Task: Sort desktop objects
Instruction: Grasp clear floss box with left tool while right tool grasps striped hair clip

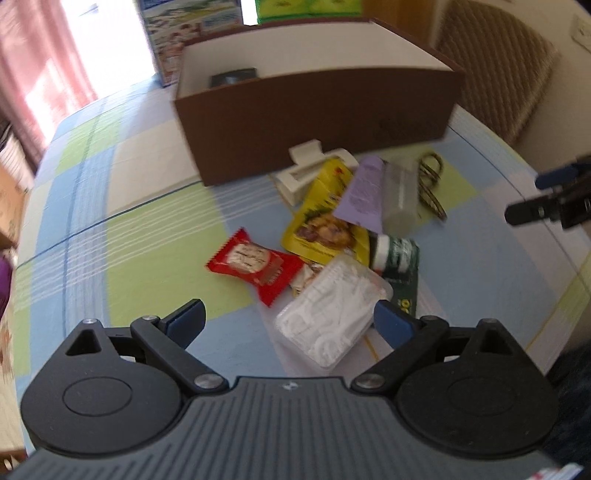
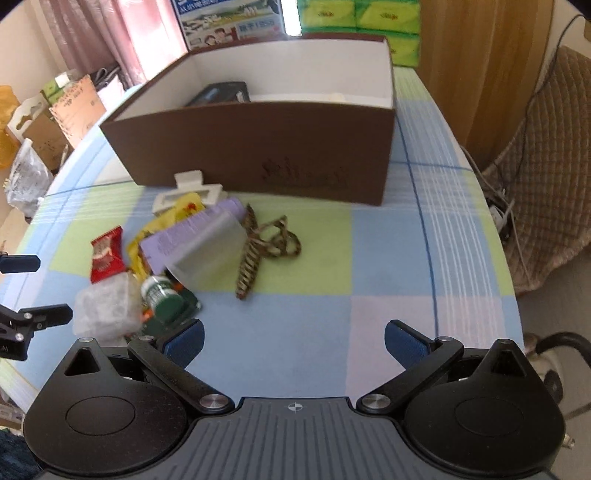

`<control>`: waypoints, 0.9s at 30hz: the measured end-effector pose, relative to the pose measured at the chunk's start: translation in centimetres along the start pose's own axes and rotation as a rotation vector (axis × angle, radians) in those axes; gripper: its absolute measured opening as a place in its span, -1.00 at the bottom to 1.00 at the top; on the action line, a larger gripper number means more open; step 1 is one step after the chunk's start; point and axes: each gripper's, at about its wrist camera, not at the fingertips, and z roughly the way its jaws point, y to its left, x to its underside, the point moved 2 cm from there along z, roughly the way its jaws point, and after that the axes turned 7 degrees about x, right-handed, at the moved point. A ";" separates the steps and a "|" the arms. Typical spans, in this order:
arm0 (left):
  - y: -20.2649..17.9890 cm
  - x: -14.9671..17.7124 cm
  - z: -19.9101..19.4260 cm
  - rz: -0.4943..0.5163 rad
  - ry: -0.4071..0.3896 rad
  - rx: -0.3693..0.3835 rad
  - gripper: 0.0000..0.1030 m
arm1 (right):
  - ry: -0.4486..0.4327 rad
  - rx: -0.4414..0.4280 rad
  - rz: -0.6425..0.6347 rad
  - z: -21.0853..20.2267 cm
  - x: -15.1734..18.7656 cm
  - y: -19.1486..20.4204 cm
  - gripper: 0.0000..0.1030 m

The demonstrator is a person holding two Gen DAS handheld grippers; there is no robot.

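Your left gripper [image 1: 288,319], jaws wide and empty, is nearest: floss-pick box [image 1: 332,310] sits at 1 o'clock, long axis 1-to-7.

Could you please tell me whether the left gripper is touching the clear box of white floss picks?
Cannot tell. In the left wrist view the left gripper is open with the clear box of floss picks lying between its fingers; the right pad borders the box edge, but blur hides any gap.

Daylight blows out the window [image 1: 110,40] behind pink curtains [image 2: 88,33]; left wrist view motion-blurred, fisheye bending at edges.
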 end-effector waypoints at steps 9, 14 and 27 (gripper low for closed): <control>-2.1 -0.3 3.5 0.178 0.049 0.062 0.63 | 0.029 0.020 0.039 0.4 0.9 -1.1 0.96; -2.1 0.1 5.5 0.176 0.098 0.086 0.26 | 0.036 0.023 0.055 0.4 1.2 -1.4 0.96; -0.7 1.8 4.6 -0.037 0.115 0.106 0.23 | 0.040 0.011 0.050 1.2 1.2 -1.0 0.96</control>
